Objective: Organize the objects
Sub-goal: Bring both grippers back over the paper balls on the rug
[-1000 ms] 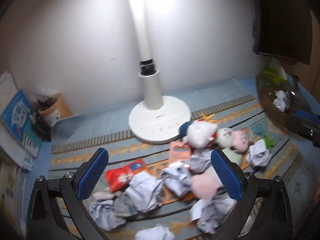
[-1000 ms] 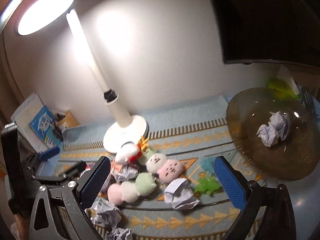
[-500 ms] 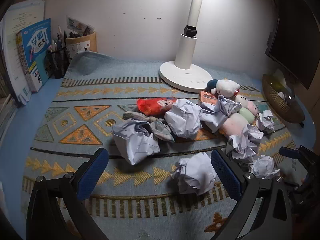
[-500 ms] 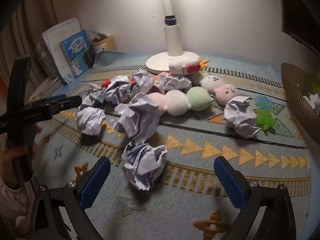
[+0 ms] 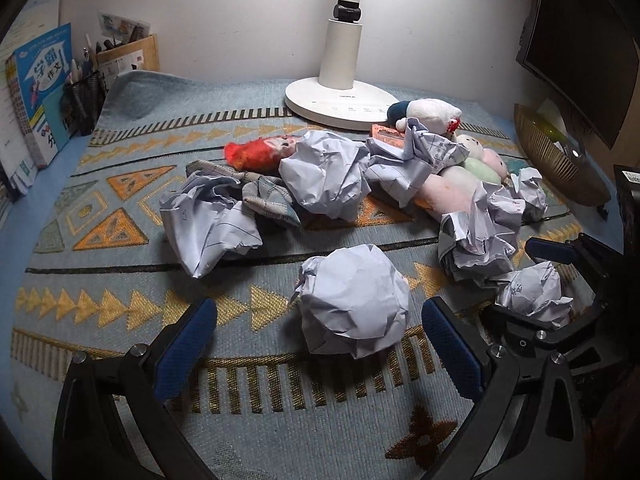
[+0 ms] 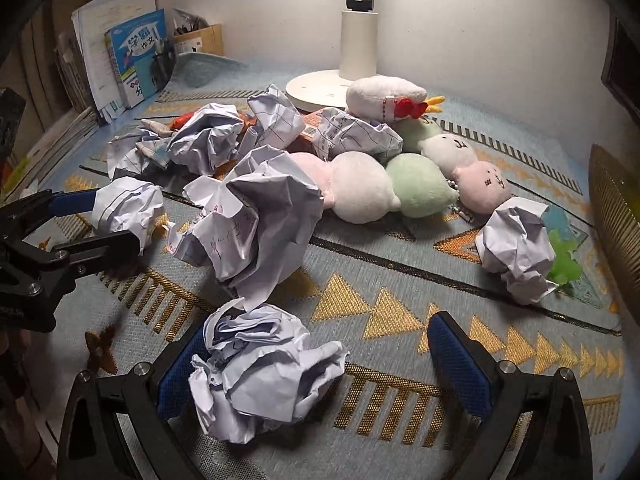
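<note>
Several crumpled paper balls and plush toys lie heaped on a patterned mat (image 5: 120,308). My left gripper (image 5: 320,350) is open and low over the mat, with one paper ball (image 5: 354,300) between its blue pads and a gap on each side. The same gripper (image 6: 92,224) shows at the left of the right wrist view, straddling that ball (image 6: 126,208). My right gripper (image 6: 320,372) is open around another paper ball (image 6: 264,368), which lies against the left pad. The left wrist view shows that gripper (image 5: 528,284) and its ball (image 5: 536,292).
A white lamp base (image 5: 340,98) stands at the back. Round plush toys (image 6: 416,184) lie in a row beside a red snack packet (image 5: 256,152). A brown bowl (image 5: 556,160) sits far right under a dark monitor (image 5: 580,40). Books (image 5: 40,88) and a pen holder (image 5: 86,100) line the left.
Both grippers have come down from high above the desk to just over the mat, and each now has a paper ball between its open fingers.
</note>
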